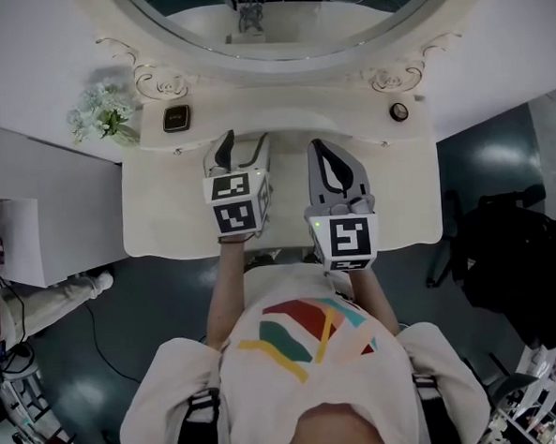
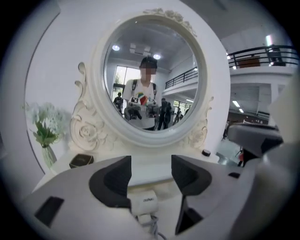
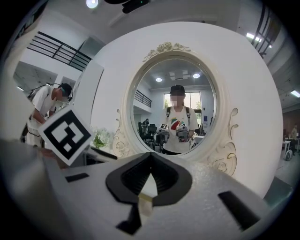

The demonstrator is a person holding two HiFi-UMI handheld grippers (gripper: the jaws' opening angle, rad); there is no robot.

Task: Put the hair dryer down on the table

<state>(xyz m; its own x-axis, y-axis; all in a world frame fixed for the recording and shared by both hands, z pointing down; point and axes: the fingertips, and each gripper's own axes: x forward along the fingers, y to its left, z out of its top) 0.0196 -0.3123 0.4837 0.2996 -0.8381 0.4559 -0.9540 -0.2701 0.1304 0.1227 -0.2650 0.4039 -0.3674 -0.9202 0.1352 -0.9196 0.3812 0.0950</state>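
Holds left gripper (image 2: 151, 165) open above dryer (image 2: 143, 202), lower centre: apparently released onto table (image 1: 165, 219). Holds right gripper (image 3: 151, 158) closed, empty, unneeded.

The head view looks steeply down on the cream vanity table (image 1: 165, 214); both gripper views face its oval white-framed mirror (image 2: 152, 77).

An ornate oval mirror (image 1: 285, 24) stands upright. Pale flowers (image 1: 102, 113) sit near a small dark box (image 1: 177, 117).
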